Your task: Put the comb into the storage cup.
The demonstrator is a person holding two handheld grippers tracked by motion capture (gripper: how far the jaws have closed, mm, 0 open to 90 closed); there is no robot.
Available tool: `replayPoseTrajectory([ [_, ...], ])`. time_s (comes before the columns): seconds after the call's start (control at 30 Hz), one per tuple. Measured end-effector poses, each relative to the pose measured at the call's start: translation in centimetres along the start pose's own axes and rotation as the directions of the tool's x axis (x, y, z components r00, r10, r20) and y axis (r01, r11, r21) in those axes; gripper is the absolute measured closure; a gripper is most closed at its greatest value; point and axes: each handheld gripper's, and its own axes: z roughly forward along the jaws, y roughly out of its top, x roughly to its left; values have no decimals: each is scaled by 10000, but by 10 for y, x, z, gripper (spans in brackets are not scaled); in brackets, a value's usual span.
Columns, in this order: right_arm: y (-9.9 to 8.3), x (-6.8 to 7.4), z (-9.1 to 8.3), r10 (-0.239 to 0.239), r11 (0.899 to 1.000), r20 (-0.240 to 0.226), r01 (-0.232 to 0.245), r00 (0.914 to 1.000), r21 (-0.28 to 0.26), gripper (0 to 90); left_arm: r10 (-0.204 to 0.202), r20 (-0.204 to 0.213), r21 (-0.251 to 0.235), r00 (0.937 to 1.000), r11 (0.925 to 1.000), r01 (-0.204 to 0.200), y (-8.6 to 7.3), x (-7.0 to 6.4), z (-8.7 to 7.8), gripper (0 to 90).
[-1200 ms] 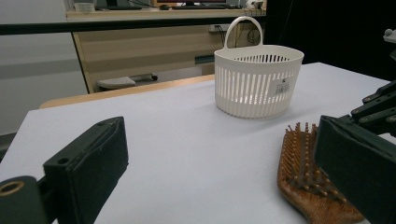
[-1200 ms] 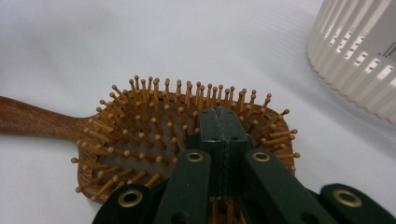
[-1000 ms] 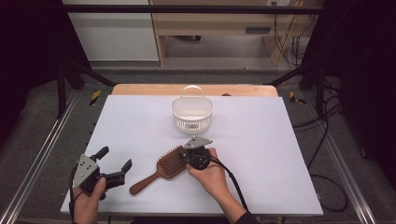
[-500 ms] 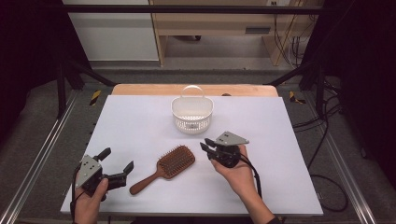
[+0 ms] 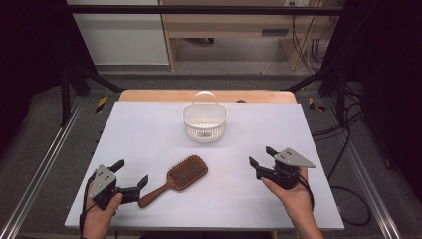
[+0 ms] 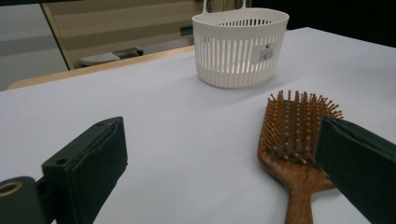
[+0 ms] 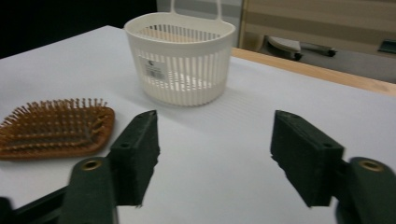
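Gaping right tool now well right of hairbrush; left tool equally apart.

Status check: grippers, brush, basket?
Left gripper open, beside the brush handle. Right gripper open, empty, off to the brush's right. Brush flat on the table, bristles up. Basket upright behind it, nothing between.

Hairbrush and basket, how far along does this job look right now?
Nothing looks done: the wooden hairbrush lies bristles-up on the white table, apart from the white slotted basket. Nothing is in hand; the left hand-held gripper and right hand-held gripper are both open. Any pickup is left.
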Motion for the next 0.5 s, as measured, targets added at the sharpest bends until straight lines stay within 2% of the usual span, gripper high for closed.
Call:
replayPoseTrajectory([
  [0.07, -2, -3, -5, 15, 10000, 118, -15, 9999, -45, 229, 39, 74, 89, 10000, 10000, -39, 0, -1, 0, 27],
  [0.13, -8, -10, -15, 57, 9993, 443, -41, 9990, -375, 166, 41, 141, 165, 9999, 9999, -44, 0, -2, 0, 27],
  [0.23, -15, -20, -25, 425, 9963, 792, -363, 9960, -782, 101, 97, 274, 427, 9996, 9990, -108, 1, -7, 2, 31],
  [0.27, -18, -23, -28, 271, 9957, 875, -191, 9958, -905, 81, 136, 386, 524, 9992, 9985, -156, 1, -9, 3, 30],
  [0.4, -21, -25, -27, 156, 9954, 757, -84, 9970, -956, 68, 288, 831, 934, 9961, 9950, -365, 3, -20, 6, 31],
  [0.5, -23, -26, -24, 28, 9972, 677, 22, 9977, -749, 65, 435, 1175, 1376, 9921, 9887, -597, 5, -29, 11, 34],
])
